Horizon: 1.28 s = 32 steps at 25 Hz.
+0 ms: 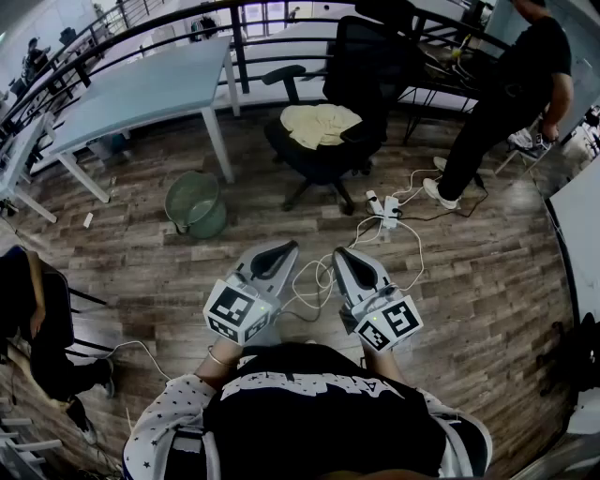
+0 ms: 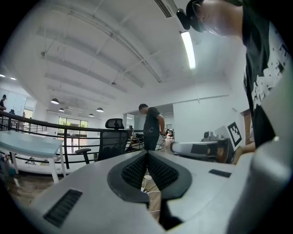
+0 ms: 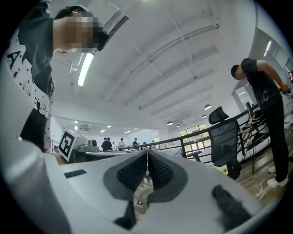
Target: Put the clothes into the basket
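Pale yellow clothes (image 1: 319, 124) lie heaped on the seat of a black office chair (image 1: 328, 150) some way ahead. A round green basket (image 1: 195, 204) stands on the wooden floor left of the chair, beside a table leg. My left gripper (image 1: 284, 247) and right gripper (image 1: 340, 253) are held side by side close to my body, pointing level toward the chair, far short of it. Both are shut with nothing between the pads. In the left gripper view the ribbed pads (image 2: 137, 170) meet; in the right gripper view the pads (image 3: 158, 170) do too. The chair (image 3: 224, 141) shows at right there.
A light blue table (image 1: 141, 94) stands at the back left by a black railing (image 1: 187, 23). A power strip (image 1: 389, 211) and white cables trail on the floor just ahead of the grippers. One person (image 1: 511, 94) stands at right; another sits at far left (image 1: 37, 319).
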Each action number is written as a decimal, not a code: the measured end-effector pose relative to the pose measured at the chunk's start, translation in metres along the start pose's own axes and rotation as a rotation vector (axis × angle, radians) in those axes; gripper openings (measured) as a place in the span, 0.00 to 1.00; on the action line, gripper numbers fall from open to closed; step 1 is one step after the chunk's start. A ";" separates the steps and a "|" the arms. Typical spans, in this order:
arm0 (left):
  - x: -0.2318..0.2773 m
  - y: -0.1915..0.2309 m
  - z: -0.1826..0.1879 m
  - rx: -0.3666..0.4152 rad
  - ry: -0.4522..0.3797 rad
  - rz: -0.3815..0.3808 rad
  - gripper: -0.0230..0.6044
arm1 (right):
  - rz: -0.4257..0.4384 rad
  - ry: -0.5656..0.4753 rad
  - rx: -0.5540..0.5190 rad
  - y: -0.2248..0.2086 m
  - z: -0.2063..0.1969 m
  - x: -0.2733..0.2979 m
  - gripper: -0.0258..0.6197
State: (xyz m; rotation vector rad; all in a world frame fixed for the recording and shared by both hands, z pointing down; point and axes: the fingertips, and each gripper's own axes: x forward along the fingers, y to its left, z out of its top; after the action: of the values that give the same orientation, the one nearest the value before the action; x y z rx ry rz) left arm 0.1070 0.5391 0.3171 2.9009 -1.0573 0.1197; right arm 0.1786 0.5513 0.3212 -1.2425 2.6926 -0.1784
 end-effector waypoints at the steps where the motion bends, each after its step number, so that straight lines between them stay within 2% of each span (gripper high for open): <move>1: -0.001 0.000 0.000 0.006 0.000 0.003 0.06 | 0.003 -0.004 -0.003 0.000 0.000 0.000 0.09; 14: -0.004 -0.014 0.007 0.029 0.000 0.017 0.06 | 0.009 -0.045 0.006 0.004 0.007 -0.013 0.09; 19: -0.003 -0.024 0.007 0.048 0.017 0.012 0.06 | 0.116 -0.039 -0.059 0.022 0.010 -0.016 0.09; 28: 0.006 -0.032 0.004 0.065 0.042 -0.005 0.06 | 0.060 -0.054 -0.019 0.006 0.007 -0.030 0.09; 32: 0.023 -0.036 0.010 0.077 0.036 -0.054 0.06 | 0.021 -0.063 -0.026 -0.008 0.012 -0.031 0.09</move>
State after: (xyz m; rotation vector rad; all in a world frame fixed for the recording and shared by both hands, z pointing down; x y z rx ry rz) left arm 0.1481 0.5507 0.3082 2.9807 -0.9899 0.2136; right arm 0.2066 0.5697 0.3136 -1.2061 2.6613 -0.1004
